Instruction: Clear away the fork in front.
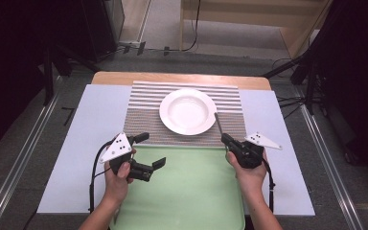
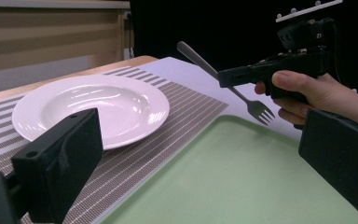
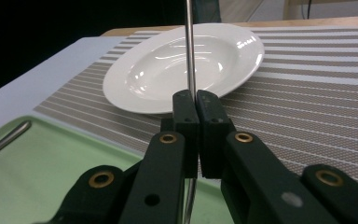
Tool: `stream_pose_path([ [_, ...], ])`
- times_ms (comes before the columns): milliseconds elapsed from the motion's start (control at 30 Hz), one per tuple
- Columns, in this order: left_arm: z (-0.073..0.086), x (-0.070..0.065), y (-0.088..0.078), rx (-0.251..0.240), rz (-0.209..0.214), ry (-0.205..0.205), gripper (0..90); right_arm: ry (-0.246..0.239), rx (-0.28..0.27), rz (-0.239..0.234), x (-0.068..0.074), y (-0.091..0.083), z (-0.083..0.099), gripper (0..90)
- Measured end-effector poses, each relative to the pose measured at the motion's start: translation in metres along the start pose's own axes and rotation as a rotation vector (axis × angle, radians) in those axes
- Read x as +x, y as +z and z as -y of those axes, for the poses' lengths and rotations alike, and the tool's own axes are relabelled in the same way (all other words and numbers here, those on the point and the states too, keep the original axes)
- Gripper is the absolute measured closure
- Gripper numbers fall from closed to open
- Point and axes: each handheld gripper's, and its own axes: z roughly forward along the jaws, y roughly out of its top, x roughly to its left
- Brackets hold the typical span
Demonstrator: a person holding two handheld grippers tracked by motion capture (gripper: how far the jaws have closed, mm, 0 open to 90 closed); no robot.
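Observation:
A white deep plate [image 1: 188,111] sits on a striped placemat [image 1: 139,105] in the middle of the table. My right gripper [image 1: 226,140] is shut on a metal fork [image 1: 218,123] just off the plate's right front rim. In the left gripper view the fork [image 2: 200,63] slants with its tines low over the tray's far corner. The right gripper view has the fork's handle [image 3: 189,46] rising straight up from the closed jaws of my right gripper [image 3: 196,100]. Over the tray's left side my left gripper [image 1: 152,150] stands open and holds nothing.
A pale green tray [image 1: 191,191] lies at the table's front edge, touching the placemat. In the right gripper view a second metal utensil handle [image 3: 4,140] rests on the tray [image 3: 51,158]. Black stands and cables flank the table on both sides.

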Motion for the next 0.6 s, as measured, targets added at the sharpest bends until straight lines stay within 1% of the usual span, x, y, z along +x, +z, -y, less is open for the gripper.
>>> stream_pose_path([
  [133, 0.005, 0.000, 0.002, 0.017, 0.011, -0.014, 0.0, -0.011, -0.003, -0.028, 0.012, -0.002, 0.003, 86.6],
  [300, 0.003, -0.003, 0.004, 0.011, 0.024, -0.009, 0.0, -0.033, -0.014, -0.068, 0.026, -0.004, 0.003, 86.6],
  [333, 0.003, -0.003, 0.004, 0.010, 0.024, -0.004, 0.0, -0.034, -0.014, -0.076, 0.028, -0.003, 0.004, 86.6],
  [400, 0.003, -0.004, 0.004, 0.008, 0.025, -0.006, 0.0, -0.052, -0.012, -0.090, 0.033, -0.002, 0.006, 86.6],
  [500, 0.003, -0.004, 0.004, 0.008, 0.029, -0.010, 0.0, -0.065, -0.006, -0.104, 0.040, 0.002, 0.009, 86.6],
  [600, 0.003, -0.004, 0.004, 0.005, 0.039, -0.026, 0.0, -0.070, 0.005, -0.123, 0.046, 0.004, 0.011, 86.6],
])
